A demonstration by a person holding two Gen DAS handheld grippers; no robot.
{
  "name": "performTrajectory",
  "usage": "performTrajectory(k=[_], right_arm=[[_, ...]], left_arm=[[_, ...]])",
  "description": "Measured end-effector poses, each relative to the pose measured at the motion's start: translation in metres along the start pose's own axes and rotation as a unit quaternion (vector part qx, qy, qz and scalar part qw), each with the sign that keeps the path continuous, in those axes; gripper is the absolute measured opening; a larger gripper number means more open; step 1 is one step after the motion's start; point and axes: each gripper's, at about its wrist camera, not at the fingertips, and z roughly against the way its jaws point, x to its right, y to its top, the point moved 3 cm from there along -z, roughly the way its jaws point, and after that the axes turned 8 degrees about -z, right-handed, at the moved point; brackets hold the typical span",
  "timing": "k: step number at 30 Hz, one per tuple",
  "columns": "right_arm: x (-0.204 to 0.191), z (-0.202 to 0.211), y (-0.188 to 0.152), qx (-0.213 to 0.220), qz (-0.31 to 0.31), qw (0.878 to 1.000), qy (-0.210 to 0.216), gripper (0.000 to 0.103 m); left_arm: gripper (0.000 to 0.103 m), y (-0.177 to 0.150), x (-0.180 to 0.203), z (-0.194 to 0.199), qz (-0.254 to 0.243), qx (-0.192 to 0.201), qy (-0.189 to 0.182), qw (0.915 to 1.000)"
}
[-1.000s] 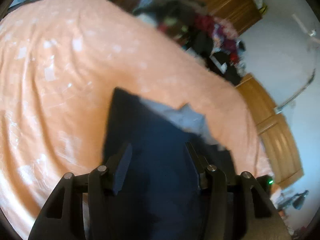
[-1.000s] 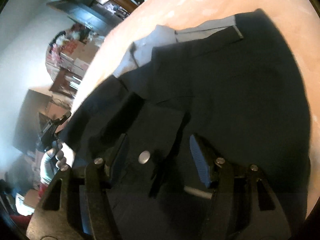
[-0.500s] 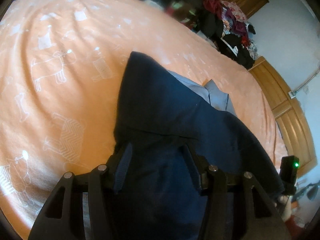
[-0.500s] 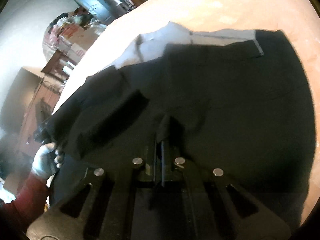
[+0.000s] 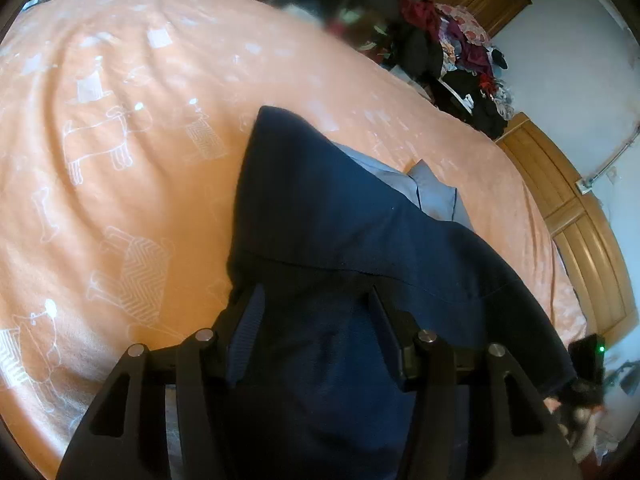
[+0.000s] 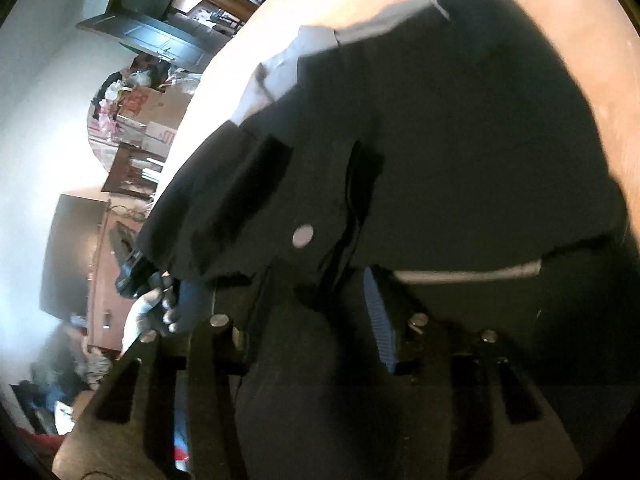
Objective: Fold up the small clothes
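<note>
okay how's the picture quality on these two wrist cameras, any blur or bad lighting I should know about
Left wrist view: well lit and mostly sharp on the navy garment and orange bedspread; the clothes pile at the far edge is smeared, and the fisheye bends the bed edge. Right wrist view: motion-blurred and underexposed, so the garment reads nearly black, while the wall at left is washed out.

An orange bed cover (image 5: 120, 128) has white animal drawings on it. A pile of clothes (image 5: 452, 60) sits by the wooden wardrobe (image 5: 584, 224). Cardboard boxes (image 6: 148, 116) stand far off.
</note>
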Motion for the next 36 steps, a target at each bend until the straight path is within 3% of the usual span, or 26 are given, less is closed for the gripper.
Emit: performTrajectory(k=[4, 6, 7, 9, 12, 15, 17, 19, 21, 22, 26, 28, 30, 32, 33, 34, 36], right_arm=[[-0.001, -0.019, 0.009, -0.013, -0.012, 1.0, 0.008, 0.036], [-0.002, -0.027, 0.011, -0.017, -0.014, 1.0, 0.014, 0.027], [-0.003, -0.028, 0.011, -0.019, -0.016, 1.0, 0.015, 0.009], [-0.015, -0.018, 0.006, -0.022, 0.009, 1.0, 0.013, 0.002], [-0.045, 0.016, 0.012, -0.004, 0.082, 0.997, -0.005, 0.002], [-0.051, 0.049, 0.04, 0.031, 0.129, 0.99, -0.047, 0.002], [-0.032, 0.056, 0.062, 0.049, 0.139, 0.985, -0.094, 0.002], [-0.004, 0.048, 0.072, 0.02, 0.116, 0.99, -0.078, 0.002], [0.025, 0.03, 0.071, 0.003, 0.113, 0.987, -0.113, 0.004], [0.04, 0.019, 0.067, -0.002, 0.115, 0.985, -0.132, 0.0], [0.052, 0.022, 0.068, 0.017, 0.095, 0.992, -0.085, 0.0], [0.056, 0.021, 0.067, 0.022, 0.091, 0.993, -0.068, 0.0], [0.062, 0.021, 0.067, 0.025, 0.081, 0.995, -0.049, 0.0], [0.066, 0.023, 0.069, 0.031, 0.079, 0.996, -0.038, 0.0], [0.065, 0.023, 0.069, 0.034, 0.079, 0.996, -0.037, 0.0], [0.064, 0.024, 0.068, 0.036, 0.08, 0.996, -0.035, 0.0], [0.065, 0.025, 0.067, 0.037, 0.078, 0.996, -0.03, 0.0]], left_arm=[[0.056, 0.0, 0.0, 0.0, 0.0, 0.0, 0.0, 1.0], [0.057, 0.001, 0.0, 0.0, 0.0, 0.0, 0.0, 1.0], [0.057, 0.0, 0.0, 0.0, -0.001, -0.001, 0.002, 1.0], [0.057, -0.001, -0.001, 0.002, -0.002, -0.001, 0.005, 1.0], [0.057, -0.001, 0.001, 0.002, -0.007, -0.003, 0.012, 0.9999], [0.057, -0.001, 0.003, 0.002, -0.012, -0.006, 0.022, 0.9997], [0.057, -0.001, 0.005, 0.001, -0.02, -0.01, 0.031, 0.9993], [0.057, 0.001, 0.004, 0.0, -0.024, -0.013, 0.035, 0.999], [0.058, 0.002, 0.002, 0.0, -0.022, -0.013, 0.033, 0.9992], [0.059, 0.003, 0.001, 0.0, -0.021, -0.013, 0.032, 0.9992], [0.057, 0.007, -0.003, 0.011, -0.014, -0.013, 0.05, 0.9986], [0.057, 0.006, -0.012, 0.037, -0.008, 0.001, 0.113, 0.9935], [0.058, 0.001, -0.018, 0.074, 0.007, 0.029, 0.142, 0.9895], [0.061, -0.009, -0.007, 0.103, -0.027, 0.036, 0.174, 0.9838], [0.064, -0.014, 0.002, 0.109, -0.046, 0.03, 0.171, 0.9837], [0.065, -0.021, 0.014, 0.11, -0.072, 0.016, 0.168, 0.9829], [0.066, -0.039, 0.037, 0.094, -0.146, -0.038, 0.193, 0.9695]])
